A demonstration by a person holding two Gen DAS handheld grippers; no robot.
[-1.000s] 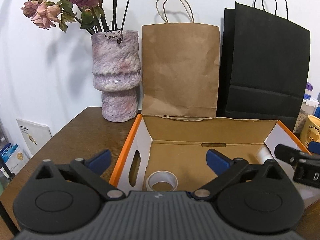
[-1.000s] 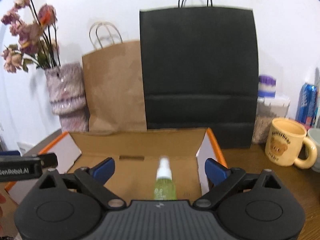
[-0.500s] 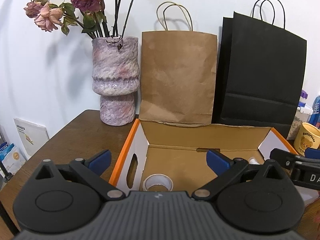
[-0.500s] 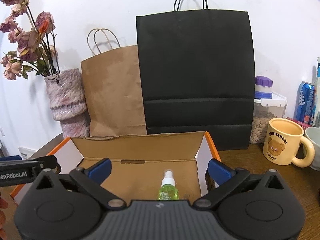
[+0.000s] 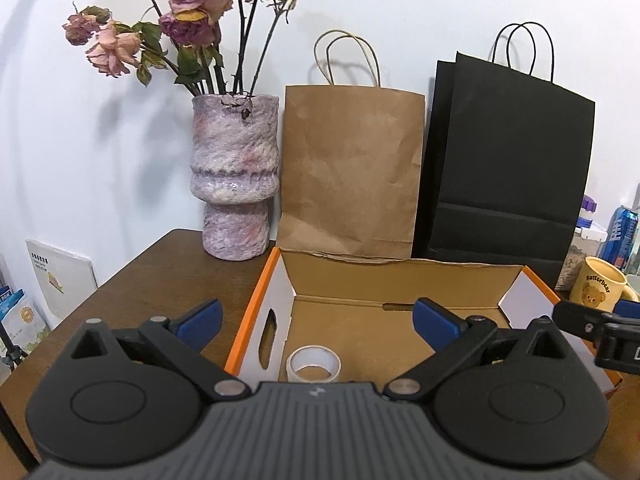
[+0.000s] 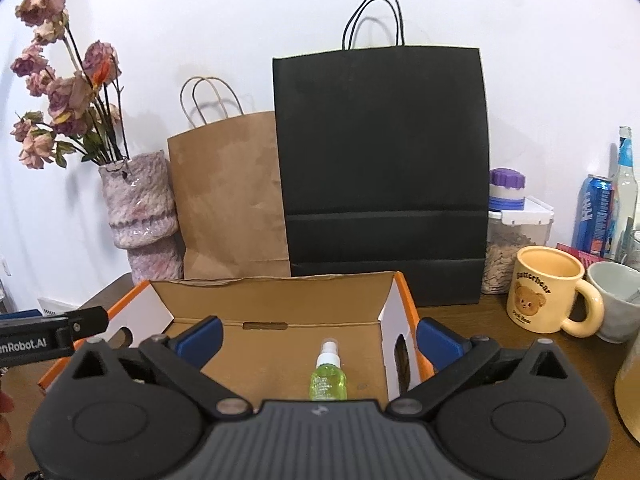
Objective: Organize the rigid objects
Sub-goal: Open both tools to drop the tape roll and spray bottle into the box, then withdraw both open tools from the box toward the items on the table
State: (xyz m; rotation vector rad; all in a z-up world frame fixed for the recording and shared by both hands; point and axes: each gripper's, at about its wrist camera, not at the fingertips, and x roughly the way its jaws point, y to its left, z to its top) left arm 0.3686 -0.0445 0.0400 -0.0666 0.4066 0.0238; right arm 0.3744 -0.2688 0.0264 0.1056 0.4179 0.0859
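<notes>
Spray btl [image 6: 327, 376] released in box [image 6: 276, 280] — R claw [image 6: 318, 338] just opened wider, backed off

Yellow mug [image 6: 546, 288] at 3 o'clock reads "Butterbear" above a bear print. Left claw's side [image 6: 36, 338], at 9 o'clock, reads "enRobot.AI", cut off. Blue can's [image 6: 594, 214] text unreadable.
</notes>
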